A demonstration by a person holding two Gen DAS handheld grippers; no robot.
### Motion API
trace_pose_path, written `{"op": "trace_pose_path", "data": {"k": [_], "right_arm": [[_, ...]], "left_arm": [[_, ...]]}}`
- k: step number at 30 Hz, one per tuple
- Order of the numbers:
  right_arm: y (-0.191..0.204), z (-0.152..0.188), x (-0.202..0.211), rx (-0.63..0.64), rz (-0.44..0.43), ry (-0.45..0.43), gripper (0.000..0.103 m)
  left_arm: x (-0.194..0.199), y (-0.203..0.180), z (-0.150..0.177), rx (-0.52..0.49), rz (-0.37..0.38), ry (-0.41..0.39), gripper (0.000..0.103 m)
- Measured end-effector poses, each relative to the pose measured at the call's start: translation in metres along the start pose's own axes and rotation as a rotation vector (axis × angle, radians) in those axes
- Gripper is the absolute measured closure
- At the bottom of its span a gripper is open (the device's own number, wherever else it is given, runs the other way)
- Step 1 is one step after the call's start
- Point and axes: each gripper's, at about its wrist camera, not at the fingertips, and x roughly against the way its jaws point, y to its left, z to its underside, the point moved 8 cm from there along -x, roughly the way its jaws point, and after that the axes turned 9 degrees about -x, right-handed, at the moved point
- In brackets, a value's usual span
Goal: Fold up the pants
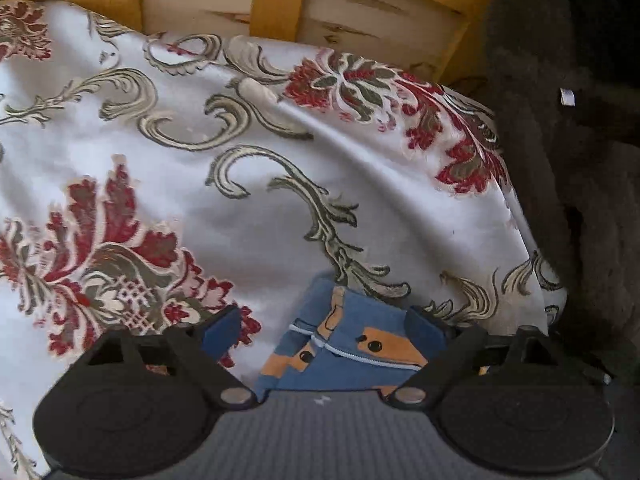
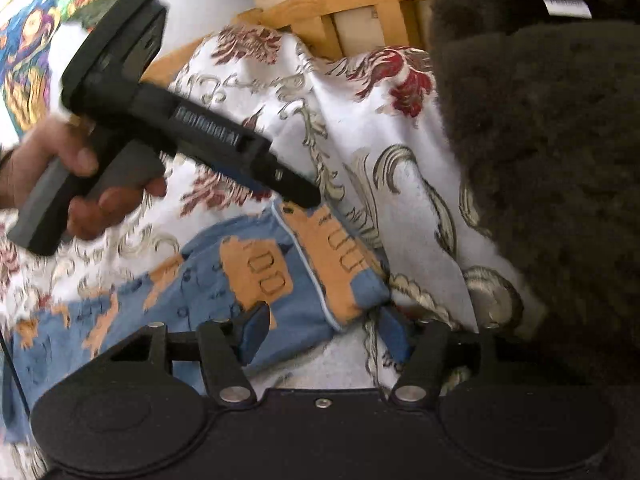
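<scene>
**Both hand-held grippers closing in on the pants' end**

Your pants lie crumpled on the brocade-covered surface, near its right edge by the dark fleece. They're soft, light and floppy, so pinch hems, not loose middle cloth. Your left hand-held gripper hangs spread wide over one corner. Your right hand-held gripper straddles the piped edge, jaws half open, not yet pressing.
</scene>
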Motion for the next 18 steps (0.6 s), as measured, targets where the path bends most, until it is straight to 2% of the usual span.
{"op": "trace_pose_path", "data": {"k": [1, 3, 4, 5, 13, 18], "right_arm": [[-0.002, -0.002, -0.002, -0.006, -0.002, -0.006, 0.047], [-0.007, -0.004, -0.002, -0.021, 0.003, -0.021, 0.059], [-0.008, -0.007, -0.004, -0.029, 0.004, -0.027, 0.061], [-0.01, -0.007, -0.003, -0.04, 0.002, -0.034, 0.064], [-0.015, -0.006, -0.001, -0.051, 0.003, -0.064, 0.071], [-0.01, -0.006, -0.005, 0.039, 0.035, -0.086, 0.071]], "left_arm": [[-0.002, -0.001, 0.001, -0.002, 0.007, -0.005, 0.022], [-0.004, -0.002, 0.003, 0.0, 0.026, -0.015, 0.03], [-0.005, -0.004, 0.003, -0.003, 0.038, -0.018, 0.038], [-0.004, -0.006, 0.004, -0.009, 0.05, -0.018, 0.041], [-0.003, 0.002, 0.003, -0.013, 0.058, -0.008, 0.041], [-0.006, 0.004, 0.001, -0.001, 0.049, -0.005, 0.043]]}}
